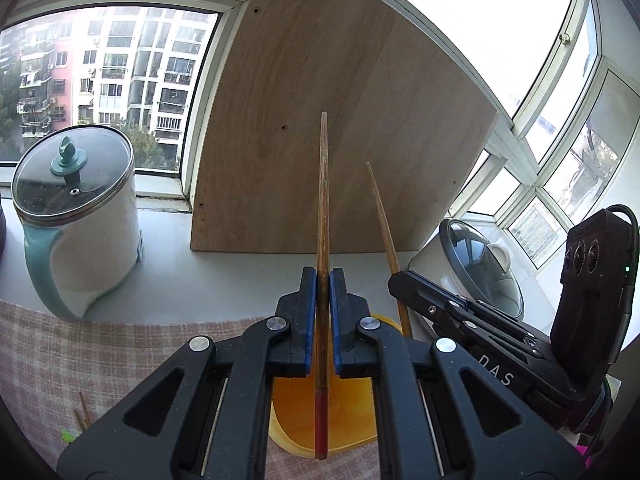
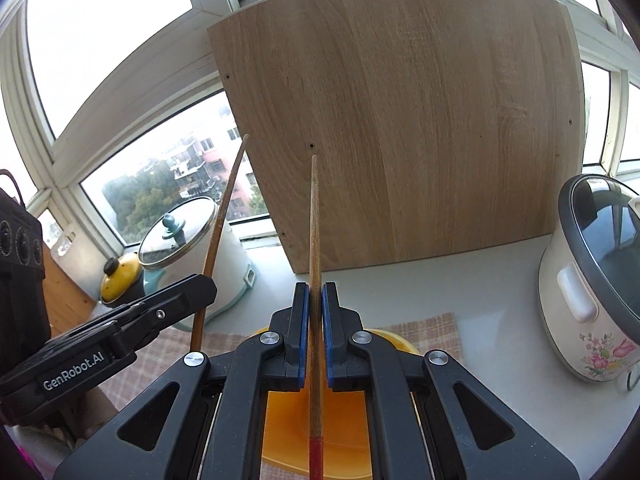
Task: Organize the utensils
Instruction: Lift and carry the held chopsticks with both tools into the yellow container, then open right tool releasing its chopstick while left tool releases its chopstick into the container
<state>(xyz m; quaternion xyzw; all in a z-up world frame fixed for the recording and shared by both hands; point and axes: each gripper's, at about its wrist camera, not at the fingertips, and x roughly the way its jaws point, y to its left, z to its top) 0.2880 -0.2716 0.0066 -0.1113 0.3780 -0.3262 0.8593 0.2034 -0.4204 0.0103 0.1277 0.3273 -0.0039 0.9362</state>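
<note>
My left gripper [image 1: 323, 280] is shut on a wooden chopstick [image 1: 323, 200] with a red end, held pointing up and forward above an orange bowl [image 1: 348, 412]. My right gripper [image 2: 315, 294] is shut on a second red-ended chopstick [image 2: 314, 220] above the same orange bowl [image 2: 288, 424]. Each gripper shows in the other's view: the right gripper [image 1: 394, 278] with its chopstick [image 1: 384, 220] to the right, the left gripper [image 2: 212, 282] with its chopstick [image 2: 224, 208] to the left.
A wooden board [image 1: 340, 120] leans against the window behind. A white and teal kettle pot [image 1: 76, 220] stands left, a floral rice cooker [image 2: 592, 288] right, a yellow-lidded pot [image 2: 120, 276] far left. Checked cloth [image 1: 80, 360] covers the table; more chopsticks [image 1: 82, 412] lie on it.
</note>
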